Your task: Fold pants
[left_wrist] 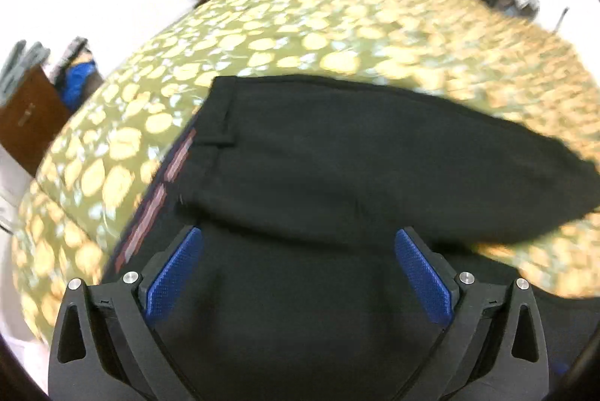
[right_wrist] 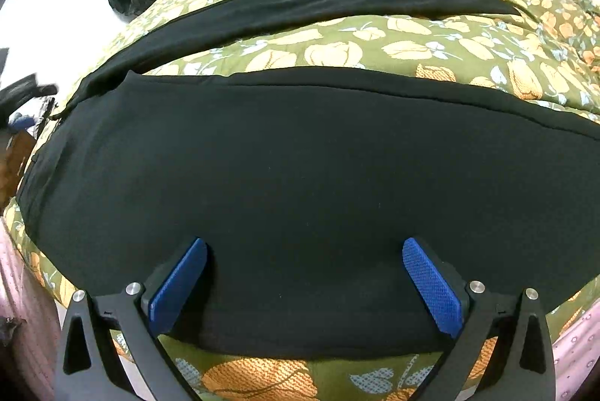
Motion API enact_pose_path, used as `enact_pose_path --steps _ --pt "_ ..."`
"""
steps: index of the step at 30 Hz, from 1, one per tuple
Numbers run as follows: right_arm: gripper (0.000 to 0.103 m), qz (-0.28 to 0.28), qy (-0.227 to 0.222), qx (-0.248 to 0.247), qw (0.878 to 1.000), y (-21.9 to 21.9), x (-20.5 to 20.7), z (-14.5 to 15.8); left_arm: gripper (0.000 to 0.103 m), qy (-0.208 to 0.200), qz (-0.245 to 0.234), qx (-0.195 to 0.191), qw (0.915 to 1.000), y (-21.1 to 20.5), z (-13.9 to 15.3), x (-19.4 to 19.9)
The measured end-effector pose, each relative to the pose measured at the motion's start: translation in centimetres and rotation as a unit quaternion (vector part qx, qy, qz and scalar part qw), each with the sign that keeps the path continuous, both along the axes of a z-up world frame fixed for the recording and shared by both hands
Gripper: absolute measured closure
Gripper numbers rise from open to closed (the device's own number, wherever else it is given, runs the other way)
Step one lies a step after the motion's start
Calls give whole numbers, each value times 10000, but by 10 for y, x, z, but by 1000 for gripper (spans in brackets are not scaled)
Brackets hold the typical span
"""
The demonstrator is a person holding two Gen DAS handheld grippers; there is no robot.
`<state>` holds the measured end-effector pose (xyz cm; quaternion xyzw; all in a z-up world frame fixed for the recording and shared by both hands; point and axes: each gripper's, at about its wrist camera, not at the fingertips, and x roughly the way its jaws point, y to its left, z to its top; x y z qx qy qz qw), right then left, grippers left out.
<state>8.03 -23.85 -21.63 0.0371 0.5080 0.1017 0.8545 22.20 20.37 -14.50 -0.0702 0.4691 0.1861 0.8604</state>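
While the black pants [right_wrist: 300, 176] lie spread on the floral bedspread [right_wrist: 431, 44], both the left gripper [left_wrist: 299, 269] and right gripper [right_wrist: 304, 279] hover with fingers spread, gripping nothing.

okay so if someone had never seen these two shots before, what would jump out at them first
The black pants fill the middle of both views, spread on a green bedspread with yellow flowers; in the right wrist view the two legs lie apart with a strip of bedspread between them. Next come the blue pads of the right gripper and those of the left gripper, both wide open low over the fabric, gripping nothing.
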Motion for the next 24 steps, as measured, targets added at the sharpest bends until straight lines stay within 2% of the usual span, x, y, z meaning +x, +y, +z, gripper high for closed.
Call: enact_pose_path --steps 2,3,5,8,11,14,16,19,21,24 --pt "0 5 54 44 10000 -3 1 4 1 448 275 227 9984 15 -22 12" --pt "0 -56 92 30 9999 -5 1 8 2 434 345 64 9984 20 -23 10" --pt "0 -416 2 -62 9991 -13 -2 23 1 58 345 -169 9992 15 -10 -4" --pt "0 -540 -406 224 9975 -19 9 51 1 -253 -185 -123 9994 -16 9 -1" --pt "0 -81 -649 286 9974 -1 61 75 1 -299 -507 -134 9982 -41 15 27" --pt "0 496 -1016 337 9930 30 125 103 1 -360 -365 -25 9987 -44 12 55" --pt "0 812 -1116 497 9892 46 167 112 1 -254 -181 -18 9995 -39 5 66" --pt "0 1111 -985 644 9868 61 232 102 1 16 182 -165 9997 -20 -21 74" --pt "0 1205 -680 572 9887 57 271 80 1 213 244 -106 9994 -12 -43 72" --pt "0 1078 -200 287 9936 23 320 42 0 -90 110 0 9999 -13 -55 60"
